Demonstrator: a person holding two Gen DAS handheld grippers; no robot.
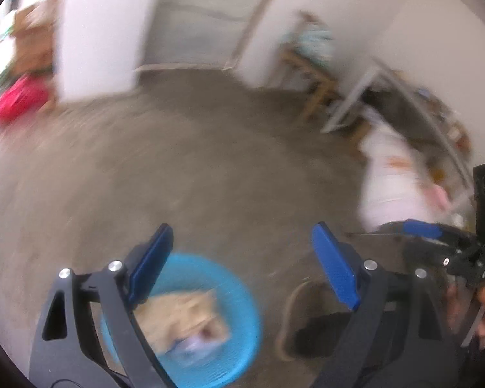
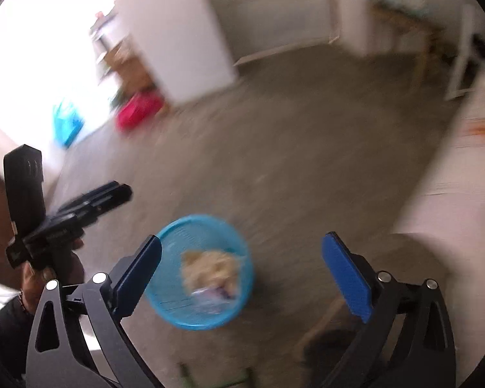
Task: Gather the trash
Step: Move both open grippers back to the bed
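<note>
Spreading wide w/ nothing between them, our left gripper [image 1: 242, 258] fingers show bare blue pads; same for our right gripper [image 2: 242, 278], jaws released & empty. Neither touches anything.

Just below the fingers sits a round blue basket [image 2: 168, 310], on the floor at abt 6 o'clock in both views, left finger overlapping its rim in the left view. Inside it lies the trash [image 2: 210, 266]: a crumpled tan wad, prob. paper, plus something pale & shiny, maybe plastic wrap; blur hides detail.

We judge that stuff light, soft, crushable, no care needed; pinch a raised fold, not a flat face. Wrap could be slippery. Basket looks like thin mesh plastic, light & flexy; take it by the rim if it needs moving.

Outward: rough grey concrete floor [image 1: 194, 168], matte. White sack [image 1: 391, 174] at 3 o'clock, red bag [image 1: 19, 100] at 10 o'clock, wooden stool [image 1: 313, 77] at 1 o'clock. All heavily smeared.
</note>
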